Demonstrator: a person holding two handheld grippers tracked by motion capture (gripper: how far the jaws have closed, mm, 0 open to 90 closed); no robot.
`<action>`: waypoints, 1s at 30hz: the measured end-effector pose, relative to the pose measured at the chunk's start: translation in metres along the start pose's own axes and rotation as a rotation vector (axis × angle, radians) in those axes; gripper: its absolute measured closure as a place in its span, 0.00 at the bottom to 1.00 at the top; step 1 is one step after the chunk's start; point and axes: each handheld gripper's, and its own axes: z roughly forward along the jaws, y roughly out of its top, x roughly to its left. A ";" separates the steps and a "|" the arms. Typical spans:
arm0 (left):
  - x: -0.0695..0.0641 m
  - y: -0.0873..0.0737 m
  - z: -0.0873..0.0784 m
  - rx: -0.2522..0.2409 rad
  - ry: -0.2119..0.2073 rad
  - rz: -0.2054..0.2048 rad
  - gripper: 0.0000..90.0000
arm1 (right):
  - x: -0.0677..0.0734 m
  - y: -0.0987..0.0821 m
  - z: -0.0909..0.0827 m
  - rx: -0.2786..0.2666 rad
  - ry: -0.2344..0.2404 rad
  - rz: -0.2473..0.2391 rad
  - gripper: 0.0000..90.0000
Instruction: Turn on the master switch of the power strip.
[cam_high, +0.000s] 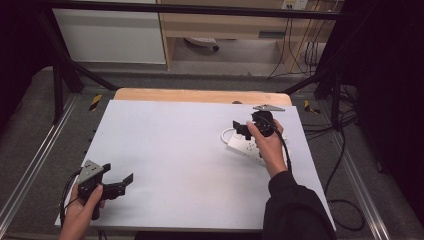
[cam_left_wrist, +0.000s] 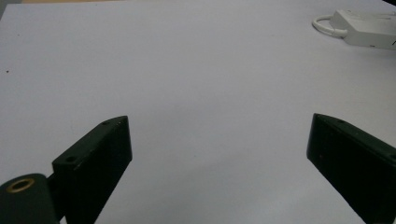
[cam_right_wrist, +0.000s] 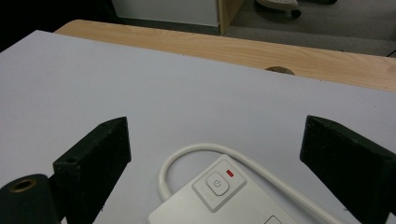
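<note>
Two grippers are being held over the white table sheet (cam_high: 170, 150). At right of centre in the high view, the right gripper (cam_high: 243, 128) is being hovered, jaws spread wide, above the white power strip (cam_right_wrist: 224, 198), whose looped cable (cam_right_wrist: 187, 156) and power button (cam_right_wrist: 217, 183) are being framed between the jaws. Nothing is being grasped yet. The left gripper (cam_high: 120, 182), also released, is being kept idle at lower left. Judged progress: approach only; any grasp or button press is being left to do.
</note>
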 end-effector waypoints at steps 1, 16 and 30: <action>0.000 0.000 0.000 -0.001 0.000 -0.001 0.07 | 0.000 0.000 -0.001 0.000 0.002 0.000 0.08; 0.000 0.000 0.000 -0.002 0.001 -0.002 0.07 | -0.001 0.003 -0.013 -0.019 0.016 -0.008 0.07; 0.000 0.000 0.000 -0.008 0.002 -0.005 0.07 | -0.006 0.003 -0.030 -0.044 0.033 -0.003 0.08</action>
